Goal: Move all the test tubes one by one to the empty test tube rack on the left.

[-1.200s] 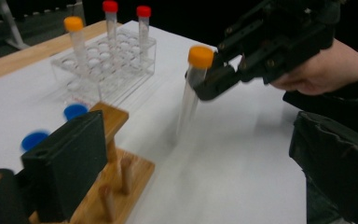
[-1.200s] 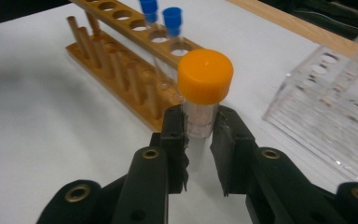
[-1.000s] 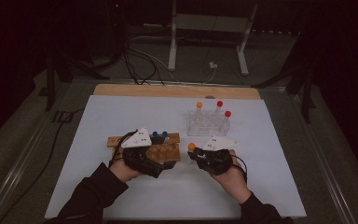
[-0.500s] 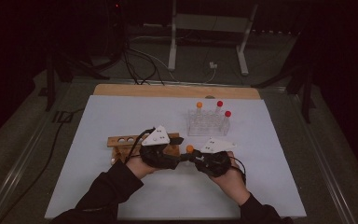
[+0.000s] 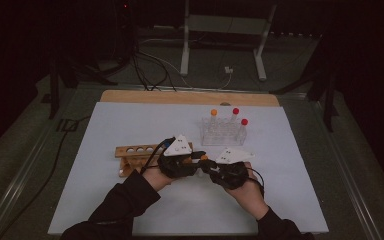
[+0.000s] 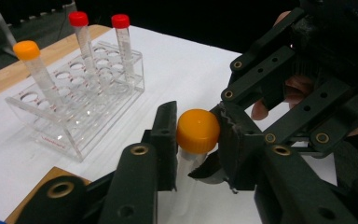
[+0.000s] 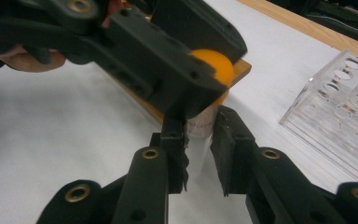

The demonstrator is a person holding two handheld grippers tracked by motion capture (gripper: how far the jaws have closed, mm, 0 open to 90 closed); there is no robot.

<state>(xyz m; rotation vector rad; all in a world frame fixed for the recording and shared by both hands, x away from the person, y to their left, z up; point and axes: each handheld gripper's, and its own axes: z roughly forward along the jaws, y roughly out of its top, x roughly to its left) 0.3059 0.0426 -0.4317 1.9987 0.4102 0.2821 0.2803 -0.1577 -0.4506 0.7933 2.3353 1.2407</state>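
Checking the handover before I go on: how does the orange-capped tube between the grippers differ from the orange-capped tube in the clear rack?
The held tube is off any rack, its cap between the left gripper jaws, which have just been closing, and its body clamped by the right gripper. The racked tube stands free in the clear rack, leaning slightly, touched by neither gripper. Both are clear tubes with orange caps.

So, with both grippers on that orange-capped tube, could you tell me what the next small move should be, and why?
Probably a twist of the left gripper. Its jaws have just been closing on the orange cap, while the right gripper clamps the tube body below it, so the tube looks braced for unscrewing.
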